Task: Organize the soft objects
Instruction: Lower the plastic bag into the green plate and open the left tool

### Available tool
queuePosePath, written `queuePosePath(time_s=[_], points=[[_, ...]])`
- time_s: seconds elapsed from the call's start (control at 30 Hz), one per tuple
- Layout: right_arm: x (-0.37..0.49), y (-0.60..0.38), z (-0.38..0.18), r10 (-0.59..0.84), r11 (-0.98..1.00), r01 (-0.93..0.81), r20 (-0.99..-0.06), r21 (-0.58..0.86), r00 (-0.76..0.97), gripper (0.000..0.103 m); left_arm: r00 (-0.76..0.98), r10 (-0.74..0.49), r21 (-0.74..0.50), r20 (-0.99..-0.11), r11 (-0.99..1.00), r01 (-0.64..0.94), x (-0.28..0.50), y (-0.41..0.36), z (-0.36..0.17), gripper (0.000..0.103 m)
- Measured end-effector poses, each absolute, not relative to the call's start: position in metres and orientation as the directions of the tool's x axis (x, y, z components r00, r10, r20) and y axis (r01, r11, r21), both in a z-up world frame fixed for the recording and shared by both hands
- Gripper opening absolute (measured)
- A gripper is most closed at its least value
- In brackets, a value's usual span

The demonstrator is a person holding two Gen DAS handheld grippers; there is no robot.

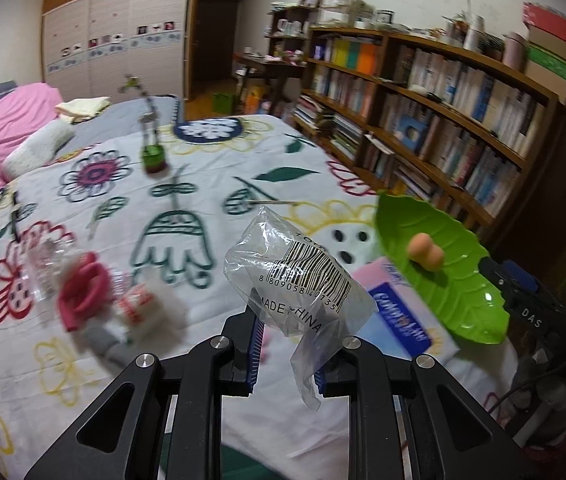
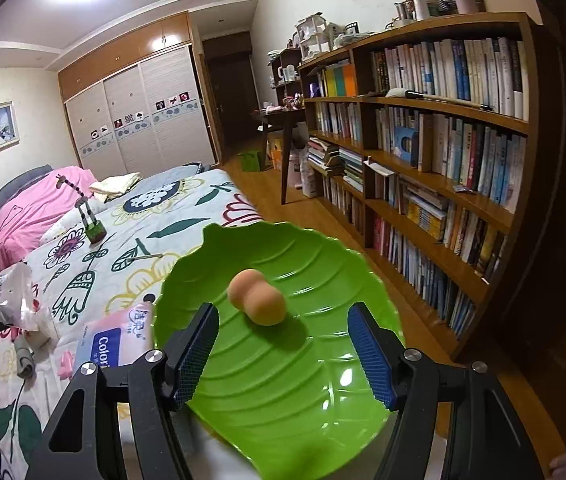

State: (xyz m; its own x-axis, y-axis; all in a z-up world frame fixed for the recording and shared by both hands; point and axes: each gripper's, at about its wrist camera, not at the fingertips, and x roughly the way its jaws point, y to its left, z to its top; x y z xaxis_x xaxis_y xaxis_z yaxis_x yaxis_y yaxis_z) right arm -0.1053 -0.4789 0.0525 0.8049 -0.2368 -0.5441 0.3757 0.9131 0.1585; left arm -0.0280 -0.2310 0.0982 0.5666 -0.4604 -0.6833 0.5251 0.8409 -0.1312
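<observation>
Two grippers over floral bedspread (image 1: 131,184): left fingers (image 1: 257,340) pinching plastic bag (image 1: 299,280), right fingers (image 2: 199,356) spread; bookshelf (image 2: 443,128) beside.

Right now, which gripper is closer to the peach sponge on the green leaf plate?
Right. The right gripper is open directly over the green leaf plate, fingers flanking the peach sponge. The left gripper holds a plastic wrapper off to the plate's left.

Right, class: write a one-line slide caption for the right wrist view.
Open right gripper hovers over a green leaf plate holding a peach peanut-shaped sponge beside the bed.
</observation>
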Motion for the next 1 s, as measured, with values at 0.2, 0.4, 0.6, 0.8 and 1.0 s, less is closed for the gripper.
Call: queuePosePath(time_s=[0.2,0.4,0.6,0.8,1.0], points=[[-0.112,-0.495,0.055,-0.256,0.89,0.413,-0.537,0.193,0.804,0.071,0.501,-0.517,-0.146,-0.694,0.782,0.606,-0.029,-0.275,0.098,0.021],[-0.116,-0.503,0.054,-0.264,0.878,0.43,-0.536,0.209,0.801,0.071,0.443,-0.55,-0.161,-0.708,0.736,0.657,-0.032,-0.307,0.096,0.021],[-0.12,-0.51,0.054,-0.27,0.867,0.445,-0.539,0.223,0.798,0.071,0.399,-0.568,-0.164,-0.72,0.698,0.697,-0.034,-0.334,0.093,0.022],[-0.122,-0.513,0.054,-0.285,0.86,0.46,-0.54,0.221,0.792,0.071,0.354,-0.587,-0.156,-0.728,0.644,0.748,-0.036,-0.361,0.086,0.029],[-0.123,-0.516,0.054,-0.296,0.855,0.471,-0.542,0.217,0.787,0.071,0.328,-0.612,-0.186,-0.72,0.626,0.758,-0.035,-0.371,0.084,0.073]])
